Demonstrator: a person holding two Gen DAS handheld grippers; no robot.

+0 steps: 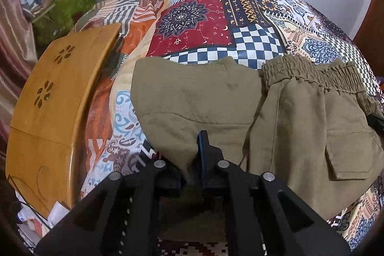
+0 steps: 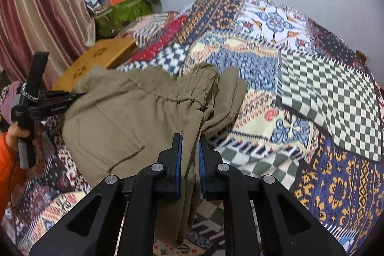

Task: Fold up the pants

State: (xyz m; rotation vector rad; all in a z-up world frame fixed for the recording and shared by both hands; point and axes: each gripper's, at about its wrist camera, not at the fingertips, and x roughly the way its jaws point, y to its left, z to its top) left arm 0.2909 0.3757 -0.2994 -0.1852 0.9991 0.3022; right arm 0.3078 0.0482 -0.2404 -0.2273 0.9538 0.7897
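My left gripper (image 1: 192,160) pinches a bunched fold of the khaki pants (image 1: 204,102), fingers nearly closed on cloth. My right gripper (image 2: 190,155) likewise clamps fabric; the pants spread toward ten o'clock across the patchwork bedspread (image 2: 300,59).

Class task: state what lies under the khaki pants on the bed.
The pants lie on a patchwork quilt, seen all around them. Anything between pants and quilt is covered, so unknowable.
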